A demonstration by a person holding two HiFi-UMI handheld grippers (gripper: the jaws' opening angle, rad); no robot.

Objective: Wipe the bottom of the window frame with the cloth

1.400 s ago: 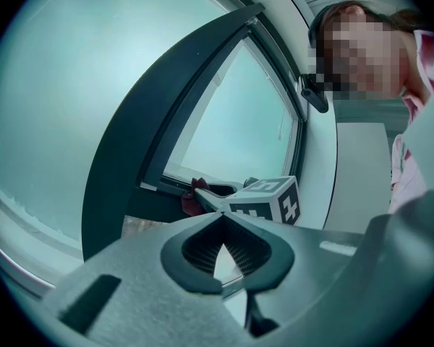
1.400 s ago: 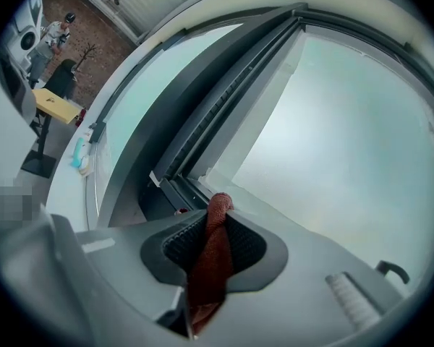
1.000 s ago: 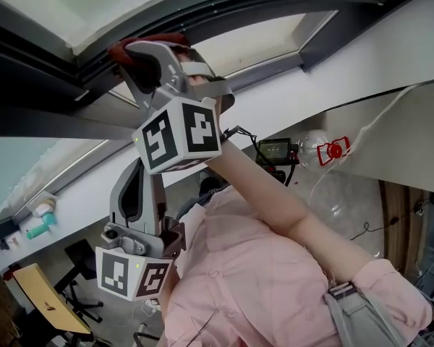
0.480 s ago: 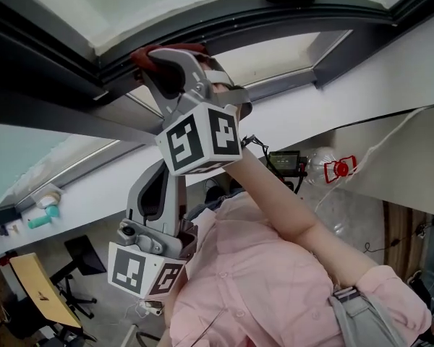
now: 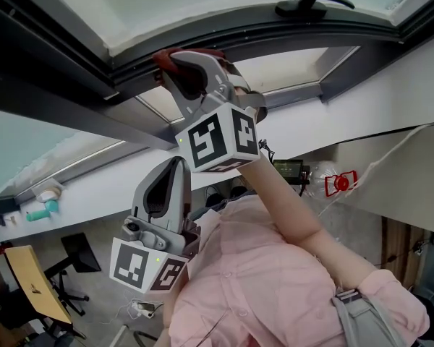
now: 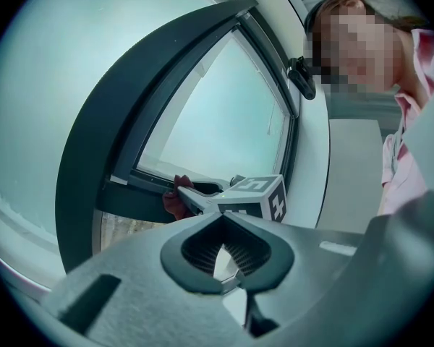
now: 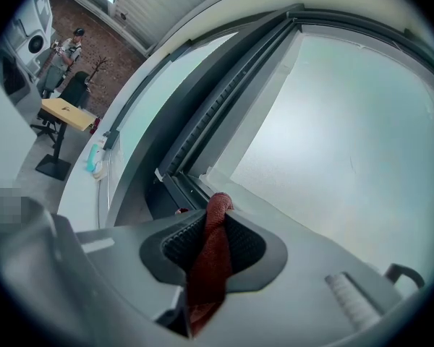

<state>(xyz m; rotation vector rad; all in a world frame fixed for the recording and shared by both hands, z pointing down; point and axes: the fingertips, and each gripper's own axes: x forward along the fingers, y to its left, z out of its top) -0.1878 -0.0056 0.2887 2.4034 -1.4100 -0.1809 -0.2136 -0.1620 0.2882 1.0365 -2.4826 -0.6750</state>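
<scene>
My right gripper [image 5: 190,69] is shut on a dark red cloth [image 5: 178,61] and presses it against the dark window frame [image 5: 275,31] at the top of the head view. In the right gripper view the cloth [image 7: 210,255] hangs bunched between the pads, its tip at the frame's grooved rail [image 7: 202,132]. My left gripper [image 5: 173,168] is held lower, near the person's chest, shut with nothing in it. The left gripper view looks past its closed jaws [image 6: 220,219] at the right gripper [image 6: 197,199] and the cloth [image 6: 175,197] on the frame.
A black window handle [image 5: 311,4] sits on the frame to the right. A white sill [image 5: 94,186] runs below, with a small teal bottle [image 5: 40,212] at its left end. A clear bottle with a red cap [image 5: 336,181] is at the right, a yellow table [image 5: 29,288] at lower left.
The right gripper has slid to the right along the frame with the cloth in it. The left gripper has shifted right with it, still shut.
</scene>
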